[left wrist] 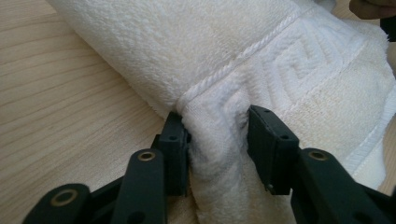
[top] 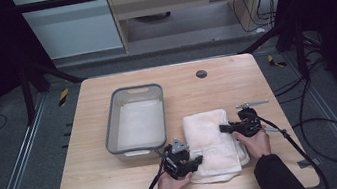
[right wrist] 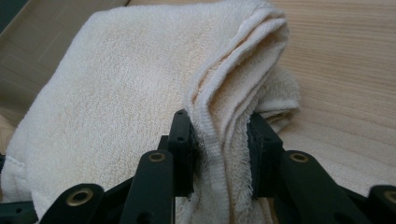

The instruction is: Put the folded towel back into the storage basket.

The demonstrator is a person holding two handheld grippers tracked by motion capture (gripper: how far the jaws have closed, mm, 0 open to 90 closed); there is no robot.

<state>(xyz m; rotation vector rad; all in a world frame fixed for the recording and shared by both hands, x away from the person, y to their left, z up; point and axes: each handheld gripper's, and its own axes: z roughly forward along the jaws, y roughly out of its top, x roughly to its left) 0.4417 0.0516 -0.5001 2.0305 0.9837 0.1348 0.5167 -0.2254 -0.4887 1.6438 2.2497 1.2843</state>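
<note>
While the folded white towel (top: pixel 213 144) lies on the near right part of the wooden counter (top: pixel 99 185), both grippers have it by its edges. At its near left corner, the left gripper (top: pixel 197 161) has its fingers (left wrist: pixel 173 144) clamped on a bunched fold just below the corded band — cloth fills the whole gap between them. On the towel's right side, the right gripper (top: pixel 223 128) has its fingers (right wrist: pixel 182 140) pressed onto the stacked, layered edge, which stands up between them in a ridge.

Just left of the towel, and very near its upper left corner, sits a grey plastic bin (top: pixel 111 133) — its near rim close to the left gripper. Bare wood runs along the counter's near edge to the left, across the far side around a small round grommet (top: pixel 201 74), and in a narrower strip to the right of the right hand (top: pixel 254 143). The towel's near edge lies close to the counter's front edge.
</note>
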